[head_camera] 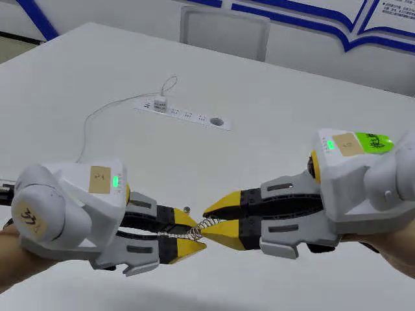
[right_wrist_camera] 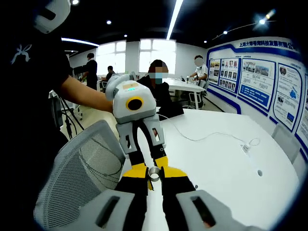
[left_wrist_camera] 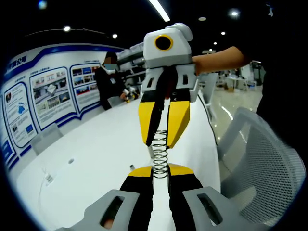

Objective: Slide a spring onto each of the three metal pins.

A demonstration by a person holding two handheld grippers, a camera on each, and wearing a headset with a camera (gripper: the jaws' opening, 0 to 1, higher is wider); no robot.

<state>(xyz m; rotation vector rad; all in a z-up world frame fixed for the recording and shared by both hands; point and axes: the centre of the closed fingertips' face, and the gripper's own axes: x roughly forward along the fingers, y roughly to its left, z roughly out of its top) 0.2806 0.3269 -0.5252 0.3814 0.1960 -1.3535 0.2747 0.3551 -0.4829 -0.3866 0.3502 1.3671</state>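
Note:
A short metal coil spring (head_camera: 206, 227) hangs in the air between my two grippers, a little above the white table (head_camera: 259, 129). My left gripper (head_camera: 193, 234) comes in from the left, its yellow tips shut on one end. From the right, my right gripper (head_camera: 209, 223) pinches the other end. In the left gripper view the spring (left_wrist_camera: 161, 154) runs from my own tips (left_wrist_camera: 161, 169) up into the right gripper (left_wrist_camera: 161, 139). The right gripper view shows the spring (right_wrist_camera: 154, 173) end-on. A small metal pin (head_camera: 187, 210) lies on the table just behind the tips.
A white strip (head_camera: 185, 115) with a round hole and a thin white cable (head_camera: 97, 116) lie farther back on the table. A chair back (head_camera: 224, 29) stands at the far edge. A mesh chair (right_wrist_camera: 82, 173) is beside the table, and people sit behind.

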